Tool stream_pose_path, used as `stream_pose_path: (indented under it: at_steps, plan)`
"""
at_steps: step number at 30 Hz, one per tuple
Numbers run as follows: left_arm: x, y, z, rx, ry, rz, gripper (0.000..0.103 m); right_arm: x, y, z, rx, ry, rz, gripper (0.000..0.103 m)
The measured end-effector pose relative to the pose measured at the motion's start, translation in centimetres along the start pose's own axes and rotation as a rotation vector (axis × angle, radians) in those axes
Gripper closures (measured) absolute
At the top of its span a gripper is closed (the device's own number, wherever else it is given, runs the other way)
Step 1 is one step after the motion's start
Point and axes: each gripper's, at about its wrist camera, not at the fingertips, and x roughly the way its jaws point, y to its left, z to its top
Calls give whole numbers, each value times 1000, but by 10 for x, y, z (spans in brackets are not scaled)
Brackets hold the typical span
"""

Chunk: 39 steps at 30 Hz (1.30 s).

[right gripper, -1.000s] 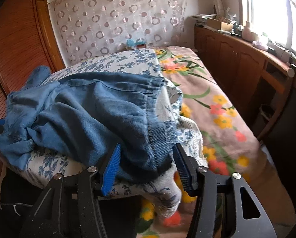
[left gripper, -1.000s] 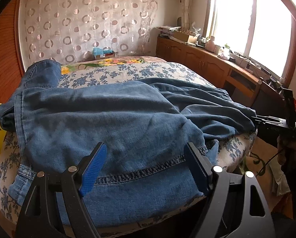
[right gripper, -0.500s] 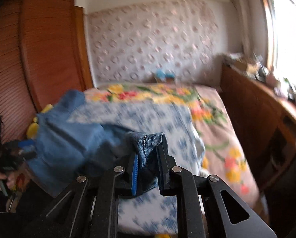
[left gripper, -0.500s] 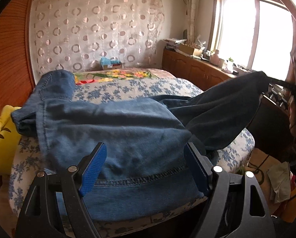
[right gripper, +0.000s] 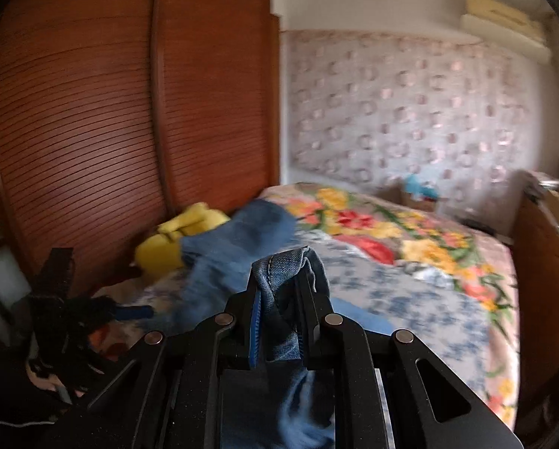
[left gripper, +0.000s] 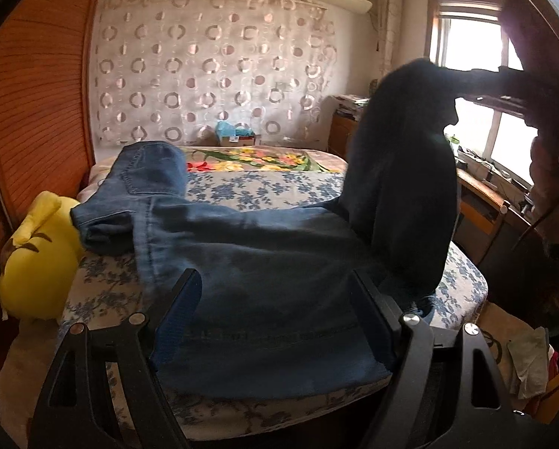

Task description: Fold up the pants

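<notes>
Blue jeans [left gripper: 264, 269] lie spread across the flowered bed [left gripper: 272, 187], with the waist end at the far left. My left gripper [left gripper: 275, 318] hangs open over the near trouser hem, its blue pads wide apart and clear of the cloth. One trouser leg [left gripper: 399, 187] is lifted high at the right, dark against the window. My right gripper [right gripper: 281, 299] is shut on the hem [right gripper: 279, 262] of that leg, and the denim hangs down from the pads. In the right wrist view, the left gripper [right gripper: 130, 312] shows low at the left.
A yellow plush toy [left gripper: 36, 262] lies at the bed's left edge against slatted wooden wardrobe doors [right gripper: 92, 131]. A wooden cabinet [left gripper: 481, 205] runs under the window on the right. A small box [left gripper: 236, 136] stands at the head of the bed. Clothes lie on the floor [left gripper: 526, 363].
My right gripper closed on the leg's hem at the bed's right edge and carried it up and leftward over the bed. My left gripper rose slightly and stayed open.
</notes>
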Motion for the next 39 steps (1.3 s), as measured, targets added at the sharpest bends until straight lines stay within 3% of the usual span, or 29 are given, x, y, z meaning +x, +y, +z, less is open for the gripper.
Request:
stream_pose_path:
  at_steps: [3, 5, 7, 13, 23, 27, 33, 35, 38, 39]
  plan:
    - [0, 8, -2, -15, 7, 6, 22, 24, -7, -1, -18, 50, 14, 83]
    - [2, 12, -4, -21, 14, 11, 22, 32, -13, 1, -13, 65, 11, 66]
    - [3, 15, -6, -24, 19, 12, 22, 31, -23, 3, -5, 73, -6, 61]
    - [17, 23, -13, -41, 49, 17, 22, 27, 2, -9, 11, 113, -50, 61]
    - [46, 29, -32, -29, 120, 29, 23, 73, -10, -65, 144, 257, -94, 60]
    - [52, 31, -38, -15, 144, 29, 30, 79, -7, -76, 189, 281, -101, 54]
    - [57, 27, -42, 25, 161, 20, 52, 82, 8, -83, 231, 289, -69, 52]
    - [60, 26, -42, 31, 168, 22, 53, 88, 12, -83, 235, 294, -65, 52]
    - [62, 25, -41, 41, 164, 19, 59, 102, 15, -82, 247, 279, -20, 52]
    - [63, 23, -40, 45, 167, 15, 66, 106, 16, -80, 250, 277, 0, 52]
